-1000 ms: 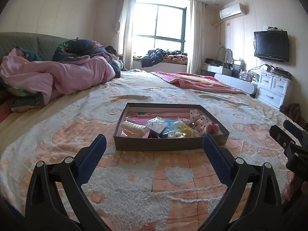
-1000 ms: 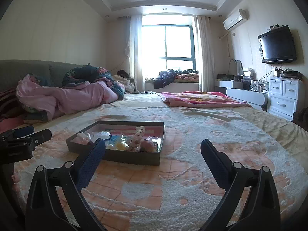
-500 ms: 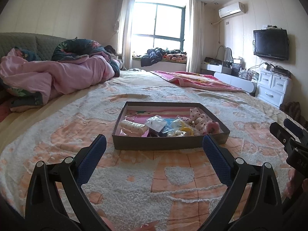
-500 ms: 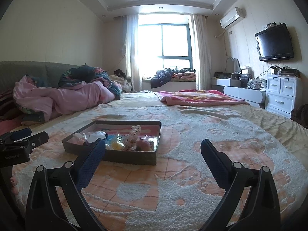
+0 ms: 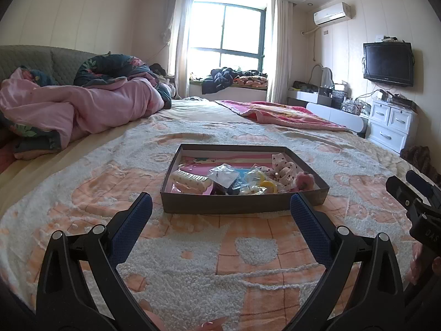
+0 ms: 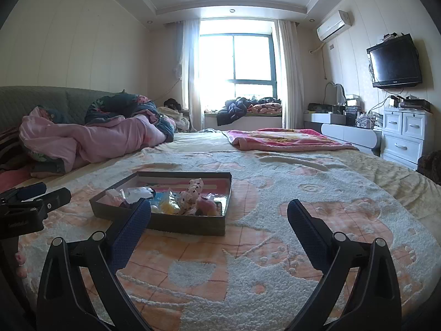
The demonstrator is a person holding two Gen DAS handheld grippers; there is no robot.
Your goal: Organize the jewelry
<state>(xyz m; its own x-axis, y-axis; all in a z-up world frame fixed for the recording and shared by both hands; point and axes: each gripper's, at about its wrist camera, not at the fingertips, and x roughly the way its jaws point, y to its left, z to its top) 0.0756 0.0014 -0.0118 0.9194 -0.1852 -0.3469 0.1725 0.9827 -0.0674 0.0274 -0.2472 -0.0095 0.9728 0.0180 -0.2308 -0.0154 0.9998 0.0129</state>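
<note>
Splayed tongs point(image 6: 219, 215) beside jewelry tray point(image 6: 187, 224)

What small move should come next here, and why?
Probably ease the left tool forward toward the box: both tools are open and empty, the box's near wall lies straight between its fingers, and the right tool points past the box's right corner.

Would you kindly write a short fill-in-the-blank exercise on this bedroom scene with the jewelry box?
1. The grey box of trinkets rests on the ____.
2. Both the left tool and the right tool have their jaws ____.
3. The cream hair clip lies at the box's ____ end in the left wrist view.
4. The television hangs on the ____.

Missing words: bed; open; left; wall
</note>
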